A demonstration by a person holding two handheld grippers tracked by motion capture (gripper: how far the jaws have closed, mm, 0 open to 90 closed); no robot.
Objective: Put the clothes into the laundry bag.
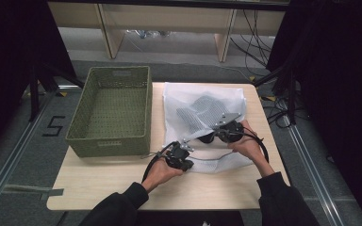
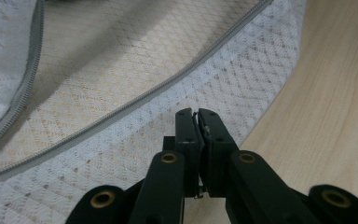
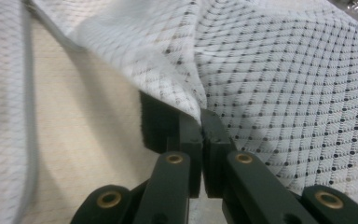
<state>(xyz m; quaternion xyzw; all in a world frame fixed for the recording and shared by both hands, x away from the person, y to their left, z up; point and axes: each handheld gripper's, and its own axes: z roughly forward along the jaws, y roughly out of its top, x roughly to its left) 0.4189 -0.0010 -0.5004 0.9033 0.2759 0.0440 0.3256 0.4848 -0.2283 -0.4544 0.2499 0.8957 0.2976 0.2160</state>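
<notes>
While both grippers pinch the mesh bag [image 1: 202,117], floor tape [image 1: 53,126] reads "5" — black.

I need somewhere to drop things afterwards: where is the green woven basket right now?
In the high view the green woven rectangular basket sits on the left part of the light wooden table, just left of the white mesh zip bag.
</notes>
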